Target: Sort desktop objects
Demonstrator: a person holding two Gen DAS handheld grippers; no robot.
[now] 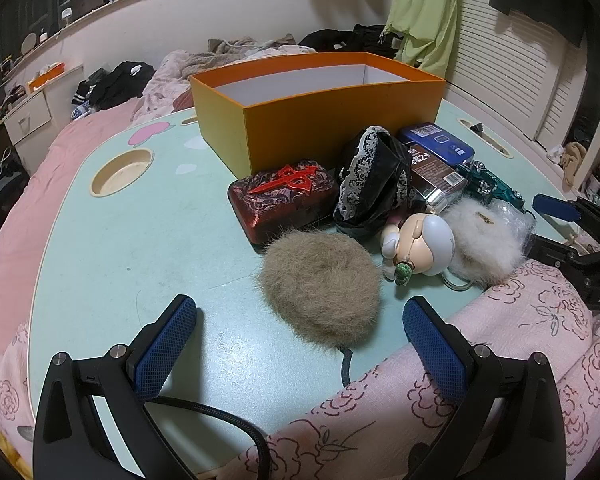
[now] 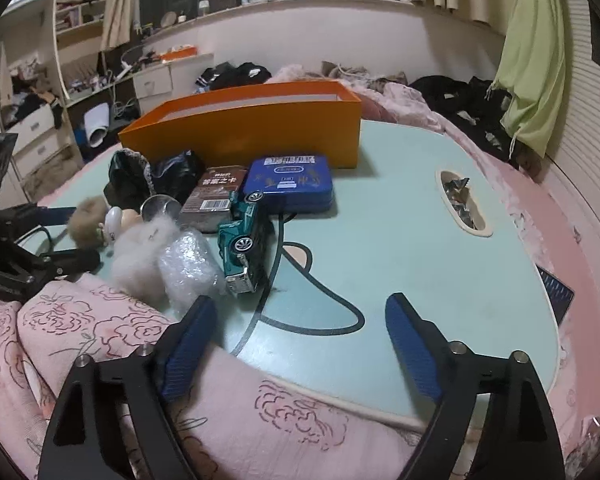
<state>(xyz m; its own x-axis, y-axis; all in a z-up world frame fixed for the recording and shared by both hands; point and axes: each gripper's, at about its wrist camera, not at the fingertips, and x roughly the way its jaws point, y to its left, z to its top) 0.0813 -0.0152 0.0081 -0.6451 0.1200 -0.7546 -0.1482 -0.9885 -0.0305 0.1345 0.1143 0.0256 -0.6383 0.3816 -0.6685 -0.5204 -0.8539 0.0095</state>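
Between the left gripper's (image 1: 300,322) blue mesh-textured pads, jaws spread wide and nothing held, sits a round tan fur puff (image 1: 320,280), fuzzy, just ahead of the fingertips on the smooth mint-green table (image 1: 120,248). Pink rose-print quilt (image 1: 500,340) bunches under the right-side finger. Past the puff: glossy red embossed case (image 1: 280,200), rounded rectangle with raised red cross emblem; beside it, toward the right-side finger, a crumpled black bag with white lace trim (image 1: 372,184); smooth plastic round-headed doll (image 1: 420,240); white fluffy pouch (image 1: 484,240). Farthest, a rigid orange cardboard box (image 1: 320,120), open top, white inside.

Right gripper (image 2: 300,316) is released too, fingers wide apart over bare tabletop, nothing between them. Just off its left-side finger: crinkly clear plastic wrap (image 2: 188,264), then a teal metal toy truck (image 2: 244,240) tipped on its side. Beyond: brown card pack (image 2: 216,196), flat blue rounded tin (image 2: 288,184), then the orange box. Oval slot (image 2: 464,204) in the table lies off the right-side finger.
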